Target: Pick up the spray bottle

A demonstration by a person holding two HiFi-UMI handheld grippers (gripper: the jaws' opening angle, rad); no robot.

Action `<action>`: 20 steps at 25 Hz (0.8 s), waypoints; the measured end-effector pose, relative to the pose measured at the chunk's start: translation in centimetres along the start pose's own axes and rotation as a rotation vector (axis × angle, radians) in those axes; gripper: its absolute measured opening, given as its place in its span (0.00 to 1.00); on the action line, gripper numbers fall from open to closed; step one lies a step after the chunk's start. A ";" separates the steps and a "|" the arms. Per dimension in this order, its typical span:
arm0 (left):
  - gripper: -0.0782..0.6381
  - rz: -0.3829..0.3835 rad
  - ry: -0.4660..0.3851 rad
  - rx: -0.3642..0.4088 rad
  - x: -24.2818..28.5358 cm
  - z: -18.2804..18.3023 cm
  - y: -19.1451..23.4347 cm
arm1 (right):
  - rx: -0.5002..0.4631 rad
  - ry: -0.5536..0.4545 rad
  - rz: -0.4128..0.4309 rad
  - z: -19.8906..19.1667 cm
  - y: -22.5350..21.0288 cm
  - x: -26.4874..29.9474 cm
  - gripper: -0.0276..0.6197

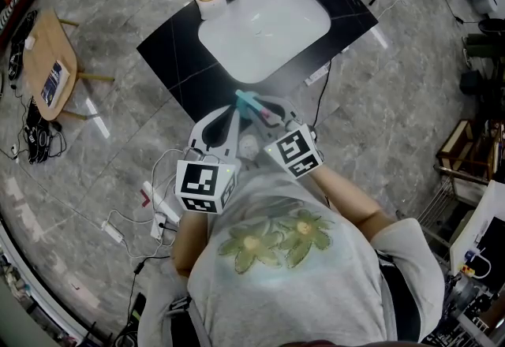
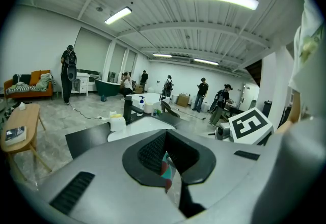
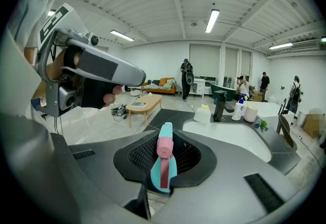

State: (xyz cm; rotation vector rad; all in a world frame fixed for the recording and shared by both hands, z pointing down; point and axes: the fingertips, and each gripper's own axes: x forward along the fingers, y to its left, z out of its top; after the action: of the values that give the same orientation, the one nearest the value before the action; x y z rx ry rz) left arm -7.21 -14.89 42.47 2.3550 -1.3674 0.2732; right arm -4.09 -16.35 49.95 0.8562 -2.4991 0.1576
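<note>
Spray bottle (image 3: 163,169) already off the desk (image 1: 170,54), held over the floor just off the desk's near edge, by the person's chest. Right tongs (image 3: 162,151) half closed, clamped on the teal head behind the pink nozzle. Left tongs (image 2: 166,169) narrowed to a slit with a sliver of teal and red in it; pressing or not, impossible to tell. Best to squeeze evenly, stay off the trigger, and let the body hang plumb before lifting higher.

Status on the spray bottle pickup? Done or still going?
Done: spray bottle is clear of the black counter, up near the person's chest. In hand: right gripper is clamped on its spray head; left gripper has it at its jaws, grip unclear. Left: nothing that shows.
</note>
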 end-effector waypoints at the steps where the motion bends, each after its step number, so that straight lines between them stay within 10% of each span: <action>1: 0.12 0.000 -0.001 0.001 0.0 0.0 0.0 | -0.002 -0.002 0.000 0.1 0.0 -0.1 0.16; 20: 0.12 0.010 -0.032 0.004 -1.0 0.5 0.0 | -0.050 -0.067 -0.023 3.3 -0.4 -1.2 0.16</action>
State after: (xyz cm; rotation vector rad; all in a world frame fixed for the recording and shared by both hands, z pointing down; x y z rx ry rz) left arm -7.76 -14.38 41.63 2.3660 -1.3950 0.2429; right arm -4.41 -16.83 46.42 0.8830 -2.5429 0.0587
